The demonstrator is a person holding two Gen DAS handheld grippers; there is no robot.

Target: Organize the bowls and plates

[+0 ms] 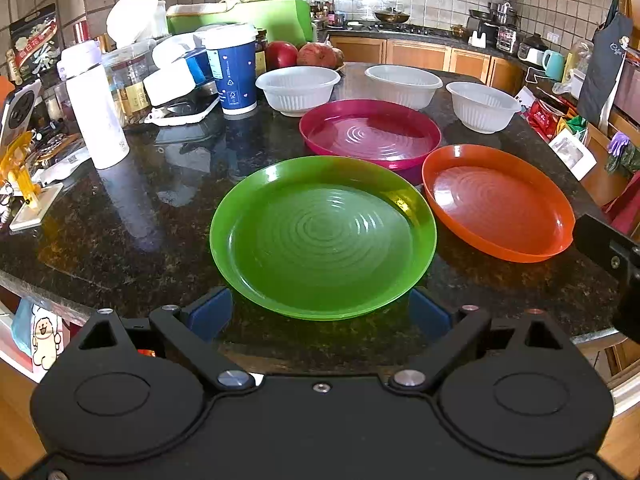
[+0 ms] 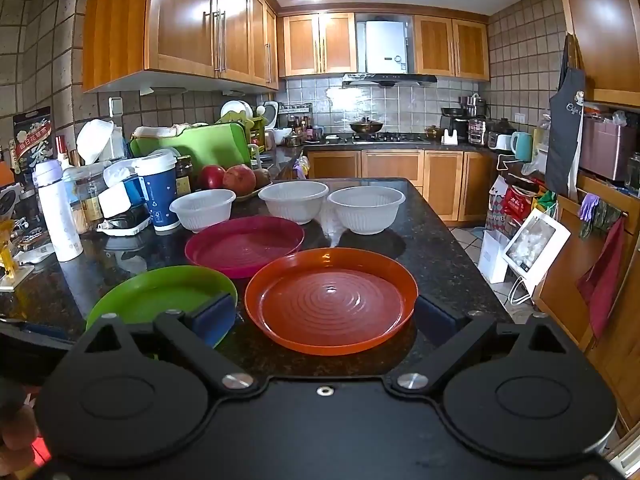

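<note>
On a dark speckled granite counter (image 1: 120,240) in a wood-cabinet kitchen, we face three plates and three white ribbed bowls, all of them holding nothing. Taking the green plate (image 1: 323,236) as our landmark: the magenta plate (image 1: 370,134) sits just behind it, the two rims overlapping in the left wrist view, and the orange plate (image 1: 498,202) lies just to its right, near but apart. Behind the magenta plate stand the bowls in a loose row, the left bowl (image 1: 298,90), the middle bowl (image 1: 403,85) and the right bowl (image 1: 482,106), each apart from the others. Left of the green plate and farther back we see a blue paper cup (image 1: 233,70) with a white lid, a white bottle (image 1: 96,106) and a clutter of jars and packets; red fruit (image 1: 282,54) rests behind the left bowl. Beyond the counter run tiled walls, a stove with a pan, a range hood and a hanging dark apron (image 2: 566,128). Our left gripper (image 1: 320,314) hovers at the near edge of the green plate, its blue-padded fingers (image 1: 210,314) spread wide to either side of the rim and gripping nothing. Our right gripper (image 2: 326,318) is likewise spread wide, flanking the near rim of the orange plate (image 2: 331,300) without clasping it, its left finger over the edge of the green plate (image 2: 160,294).
</note>
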